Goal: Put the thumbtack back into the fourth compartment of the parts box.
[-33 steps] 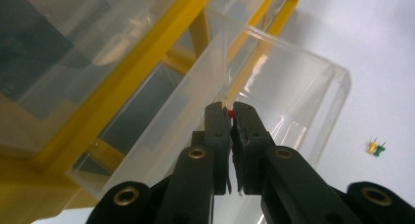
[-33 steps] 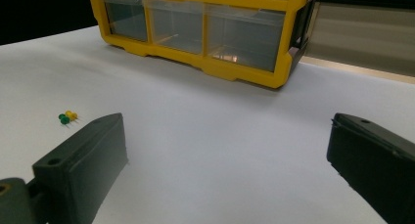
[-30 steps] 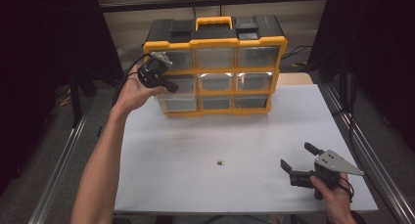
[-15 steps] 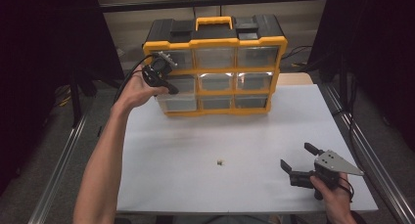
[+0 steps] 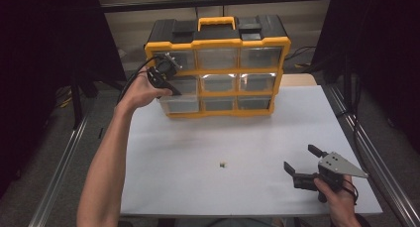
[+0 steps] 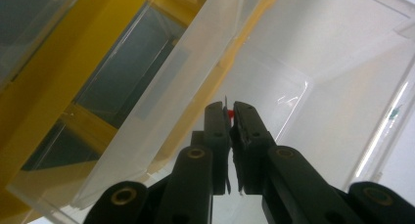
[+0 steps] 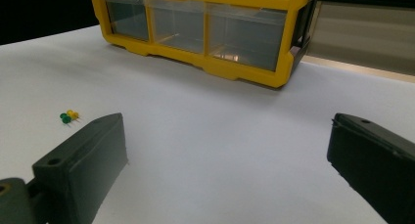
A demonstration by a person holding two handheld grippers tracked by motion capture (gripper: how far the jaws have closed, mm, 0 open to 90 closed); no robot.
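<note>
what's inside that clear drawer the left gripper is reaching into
Inside the pulled-out clear plastic drawer, the left gripper pinches a small red pin; the drawer floor looks bare, though the jaws cover part.

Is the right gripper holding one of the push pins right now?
No: in the right gripper view the right gripper has its jaws wide apart with nothing between them, and the green and yellow push pins lie on the white table.

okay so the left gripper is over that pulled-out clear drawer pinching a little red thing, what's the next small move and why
Probably open the left gripper and let the red pushpin drop. Its jaws are shut on the pin and already sit over the open clear drawer of the yellow organizer, so nothing seems left but the release. The right gripper rests open on the table, near the green and yellow pins.
</note>
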